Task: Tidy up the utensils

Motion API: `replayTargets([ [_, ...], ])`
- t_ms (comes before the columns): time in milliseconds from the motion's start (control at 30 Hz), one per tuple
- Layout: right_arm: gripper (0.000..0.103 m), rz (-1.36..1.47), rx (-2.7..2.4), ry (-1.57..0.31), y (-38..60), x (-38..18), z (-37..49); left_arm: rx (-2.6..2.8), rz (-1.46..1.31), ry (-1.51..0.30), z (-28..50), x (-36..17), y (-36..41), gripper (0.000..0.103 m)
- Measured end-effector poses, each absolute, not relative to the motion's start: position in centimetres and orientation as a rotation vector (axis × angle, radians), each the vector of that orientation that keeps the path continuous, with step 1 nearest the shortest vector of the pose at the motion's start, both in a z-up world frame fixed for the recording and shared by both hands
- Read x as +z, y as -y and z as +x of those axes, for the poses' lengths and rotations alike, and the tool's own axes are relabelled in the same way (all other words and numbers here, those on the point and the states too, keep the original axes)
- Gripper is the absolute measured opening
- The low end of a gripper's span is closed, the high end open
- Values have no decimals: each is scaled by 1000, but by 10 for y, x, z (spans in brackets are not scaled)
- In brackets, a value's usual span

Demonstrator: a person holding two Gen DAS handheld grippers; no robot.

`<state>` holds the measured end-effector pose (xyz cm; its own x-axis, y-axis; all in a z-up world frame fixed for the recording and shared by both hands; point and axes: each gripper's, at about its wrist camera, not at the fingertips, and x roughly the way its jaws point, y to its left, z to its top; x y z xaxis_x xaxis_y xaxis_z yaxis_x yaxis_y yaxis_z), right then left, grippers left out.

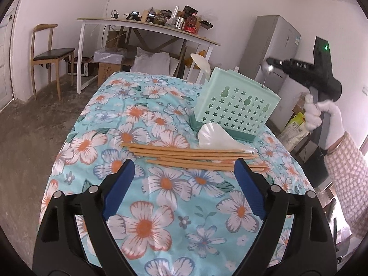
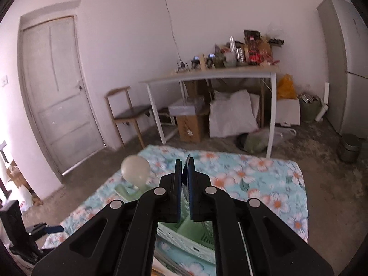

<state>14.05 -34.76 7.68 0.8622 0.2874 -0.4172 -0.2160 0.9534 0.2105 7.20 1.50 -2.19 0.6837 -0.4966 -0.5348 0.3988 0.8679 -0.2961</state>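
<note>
My left gripper (image 1: 184, 179) hangs with jaws wide and nothing between them, just short of the chopsticks (image 1: 195, 157) lying loose on the surface (image 1: 161, 207); white spoon (image 1: 216, 138) lies behind them, touching the holder's base; both still to go. Green holder (image 1: 237, 105) already has one spoon upright; it sits near the surface's right edge. Right gripper (image 2: 185, 172) above the holder, jaws nearly shut on a thin metal utensil, which one I can't tell. Open room to the left.

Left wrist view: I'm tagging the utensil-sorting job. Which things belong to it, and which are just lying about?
Job things:
chopsticks
white spoon
green holder
left gripper
right gripper

Lying about:
chair
cluttered desk
fridge
</note>
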Motion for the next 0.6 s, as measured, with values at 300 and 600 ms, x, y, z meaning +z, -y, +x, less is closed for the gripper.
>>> replayTargets([
  [300, 39, 216, 238, -334, 364, 114, 106, -500, -171, -642, 73, -20, -17, 84],
  [600, 39, 247, 323, -316, 346, 102, 33, -488, -151, -623, 70, -14, -12, 84],
])
